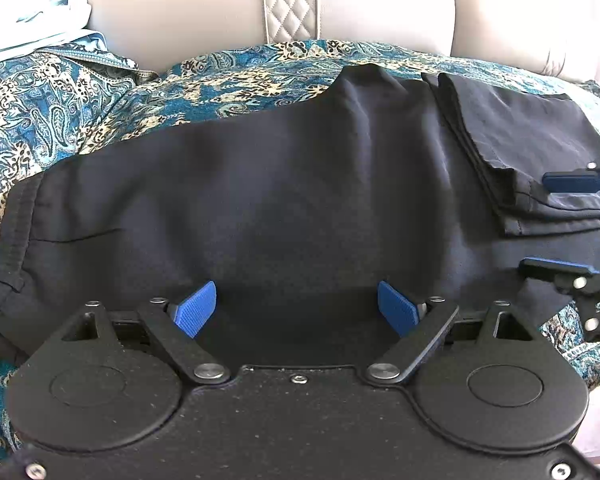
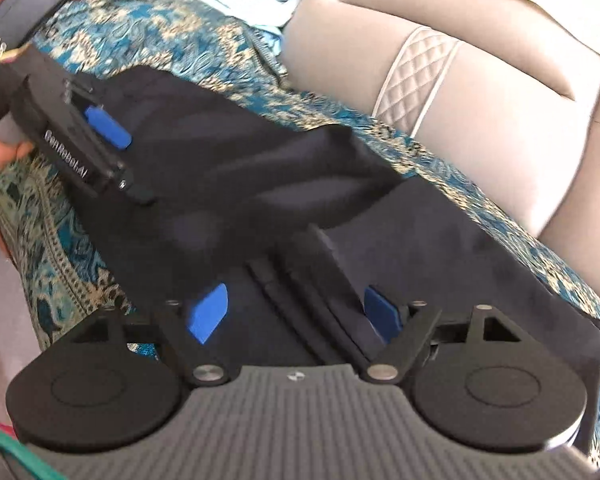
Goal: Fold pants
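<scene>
Pants [image 1: 260, 184] lie across the patterned sofa cover [image 1: 60, 96], long axis running between our two grippers. Our right fingers [image 2: 208, 314], spread and empty, straddle the folded-over leg end [image 2: 440, 240]; our left fingers [image 1: 196, 308] gape near the waistband, gripping nothing.

Matt black cloth pants [image 1: 260, 184], patterned woven cover [image 1: 60, 96], smooth, perhaps leather, sofa back [image 1: 172, 4]

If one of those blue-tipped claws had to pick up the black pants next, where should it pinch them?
Probably the waistband end of the black fabric pants, approached from the outer side over the teal patterned cover. That edge lies free and flat; the opposite end is already folded over in layers.
</scene>
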`<state>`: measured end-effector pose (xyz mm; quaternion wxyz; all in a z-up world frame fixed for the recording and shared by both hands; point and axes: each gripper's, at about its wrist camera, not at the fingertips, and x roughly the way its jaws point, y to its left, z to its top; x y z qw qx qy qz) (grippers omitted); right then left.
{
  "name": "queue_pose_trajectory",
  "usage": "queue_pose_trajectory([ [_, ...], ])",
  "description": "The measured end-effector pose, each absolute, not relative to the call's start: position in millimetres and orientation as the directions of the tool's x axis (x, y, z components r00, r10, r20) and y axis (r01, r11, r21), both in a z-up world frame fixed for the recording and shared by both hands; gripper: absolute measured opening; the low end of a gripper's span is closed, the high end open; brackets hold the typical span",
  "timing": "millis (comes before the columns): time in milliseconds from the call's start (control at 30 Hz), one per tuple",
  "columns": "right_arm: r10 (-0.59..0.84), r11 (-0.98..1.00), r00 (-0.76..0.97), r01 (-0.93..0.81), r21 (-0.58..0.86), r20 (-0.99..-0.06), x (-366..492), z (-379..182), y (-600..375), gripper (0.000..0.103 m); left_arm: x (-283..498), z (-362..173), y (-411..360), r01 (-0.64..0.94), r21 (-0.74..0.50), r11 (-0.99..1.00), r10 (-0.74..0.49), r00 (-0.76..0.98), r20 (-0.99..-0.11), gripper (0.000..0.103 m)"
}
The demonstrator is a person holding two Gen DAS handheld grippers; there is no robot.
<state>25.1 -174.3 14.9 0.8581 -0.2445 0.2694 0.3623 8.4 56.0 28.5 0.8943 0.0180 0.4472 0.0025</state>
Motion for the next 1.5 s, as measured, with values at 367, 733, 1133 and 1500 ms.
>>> queue_pose_trajectory([
  [367, 0.490, 0.712, 0.626, -0.689, -0.135, -0.607, 50, 11, -171, 0.025, 9, 29, 56, 0.013, 0.035, 0.999, 0.020, 0.602, -0.799, 0.088],
  [733, 0.552, 0.656, 0.511, -0.754, -0.035, -0.659, 28, 27, -174, 0.018, 9, 29, 56, 0.012, 0.031, 0.999, 0.017, 0.600, -0.800, 0.088],
  [1133, 0.523, 0.631, 0.573, -0.758, -0.166, -0.631, 14, 23, -161, 0.059, 9, 29, 56, 0.015, 0.032, 0.999, 0.017, 0.599, -0.800, 0.088],
  [1500, 0.571, 0.699, 0.604, -0.713, -0.056, -0.556, 36, 51, -183, 0.085, -2, 64, 44, 0.100, -0.043, 0.994, -0.101, 0.707, -0.700, 0.073],
])
